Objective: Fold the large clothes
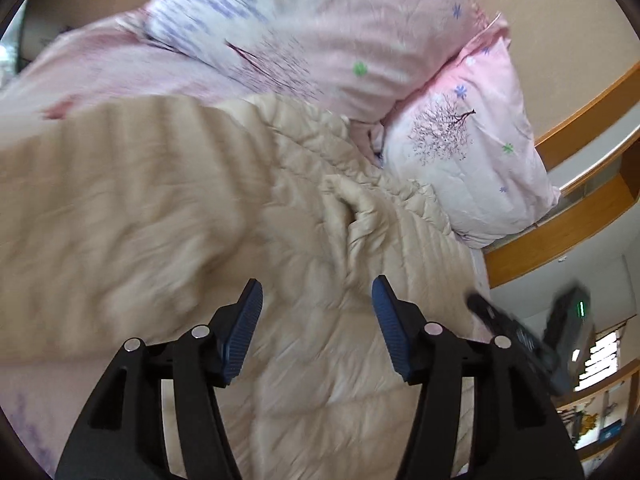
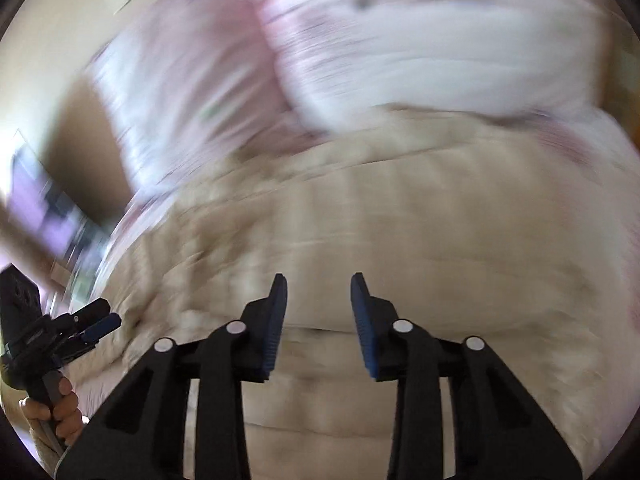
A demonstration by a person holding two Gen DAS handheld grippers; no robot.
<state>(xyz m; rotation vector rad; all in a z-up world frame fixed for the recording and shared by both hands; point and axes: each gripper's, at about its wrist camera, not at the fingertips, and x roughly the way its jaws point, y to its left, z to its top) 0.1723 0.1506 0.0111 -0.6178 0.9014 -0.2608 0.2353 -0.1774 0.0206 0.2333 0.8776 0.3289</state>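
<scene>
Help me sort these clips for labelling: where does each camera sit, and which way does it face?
Left wrist: on the left gripper, looking down over its open fingers at the beige quilted garment and pink pillows; the right gripper shows at right.
Right wrist: on the right gripper, facing the blurred garment; a hand holding the left gripper shows at left.
Shared: garment, pink bedding.

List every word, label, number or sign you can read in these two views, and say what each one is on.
None can be read.
Beige quilted garment: no label or print visible.
Pink pillow: tree and flower pattern only, no words.
Shelf items at the lower right: too small and blurred.
Right wrist view: motion-blurred throughout.
</scene>
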